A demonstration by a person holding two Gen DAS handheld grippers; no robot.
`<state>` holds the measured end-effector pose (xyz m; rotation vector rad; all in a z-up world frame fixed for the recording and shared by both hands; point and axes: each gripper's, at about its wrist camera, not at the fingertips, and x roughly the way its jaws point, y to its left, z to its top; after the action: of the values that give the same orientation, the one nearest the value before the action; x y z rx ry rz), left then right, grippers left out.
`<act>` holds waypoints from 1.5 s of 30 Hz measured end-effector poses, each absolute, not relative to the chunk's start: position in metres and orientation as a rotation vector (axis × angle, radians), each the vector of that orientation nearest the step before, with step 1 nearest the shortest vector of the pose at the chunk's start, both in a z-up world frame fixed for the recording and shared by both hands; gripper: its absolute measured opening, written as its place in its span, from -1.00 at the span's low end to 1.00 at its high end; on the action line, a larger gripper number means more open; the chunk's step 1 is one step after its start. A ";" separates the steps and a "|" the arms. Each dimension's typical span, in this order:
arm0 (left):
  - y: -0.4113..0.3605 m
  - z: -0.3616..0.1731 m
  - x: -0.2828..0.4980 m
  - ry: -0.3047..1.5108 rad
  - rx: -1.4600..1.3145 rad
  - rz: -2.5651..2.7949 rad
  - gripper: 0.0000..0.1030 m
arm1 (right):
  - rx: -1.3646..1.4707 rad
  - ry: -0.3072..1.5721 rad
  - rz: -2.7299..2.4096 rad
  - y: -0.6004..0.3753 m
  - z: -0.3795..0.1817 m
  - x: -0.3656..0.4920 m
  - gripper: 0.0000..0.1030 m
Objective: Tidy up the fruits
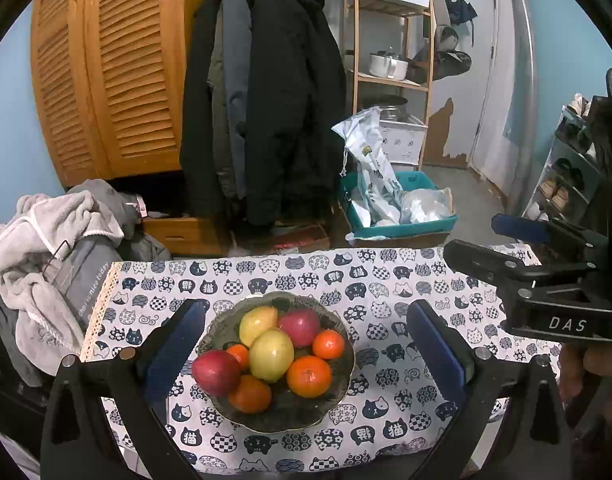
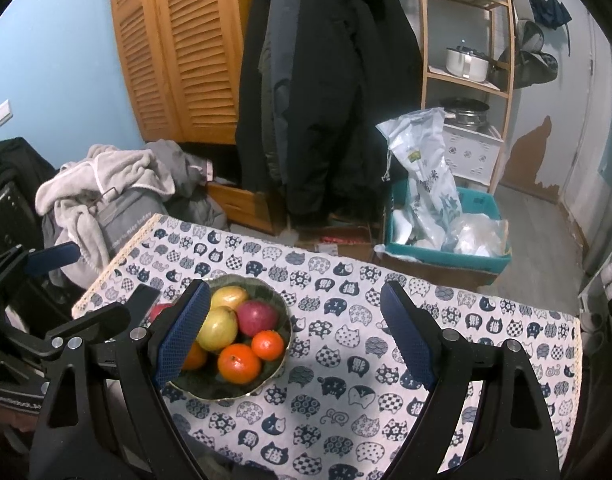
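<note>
A dark patterned bowl [image 1: 280, 424] [image 2: 284, 314] stands on the cat-print tablecloth [image 1: 386, 280] [image 2: 346, 360]. It holds two yellow-green fruits [image 1: 271, 354] [image 2: 218, 328], two red apples [image 1: 216, 372] [image 2: 257, 317] and several oranges [image 1: 309, 376] [image 2: 239, 363]. My left gripper [image 1: 306, 306] [image 2: 112, 272] is open and hovers on the near side of the bowl, which shows between its blue pads; nothing is gripped. My right gripper [image 2: 294, 288] [image 1: 470, 234] is open and empty, to the right of the bowl over bare cloth. Its left finger [image 2: 182, 332] hides part of the bowl.
A heap of grey clothes [image 1: 46, 264] lies off the table's left edge. Dark coats [image 1: 266, 100] hang behind the table. On the floor beyond are a teal crate with plastic bags [image 1: 398, 204], a wooden shelf [image 1: 390, 60] and, at the right, a shoe rack [image 1: 562, 184].
</note>
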<state>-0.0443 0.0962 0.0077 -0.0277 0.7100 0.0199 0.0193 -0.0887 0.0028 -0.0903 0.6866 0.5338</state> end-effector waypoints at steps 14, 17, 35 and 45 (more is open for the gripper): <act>0.099 0.006 -0.045 0.718 -0.029 0.039 0.98 | -0.092 0.687 0.535 -0.089 0.003 0.019 0.66; 0.100 0.006 -0.046 0.716 -0.023 0.047 0.98 | -0.092 0.688 0.534 -0.089 0.003 0.020 0.66; 0.092 0.006 -0.044 0.725 0.010 0.069 0.98 | -0.092 0.688 0.534 -0.089 0.003 0.019 0.66; 0.091 0.004 -0.044 0.730 0.012 0.071 0.98 | -0.093 0.689 0.535 -0.089 0.003 0.019 0.66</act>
<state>-0.0440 0.0907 0.0038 0.0116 0.7297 0.0714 0.0191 -0.0895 0.0029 -0.0935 0.6886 0.5353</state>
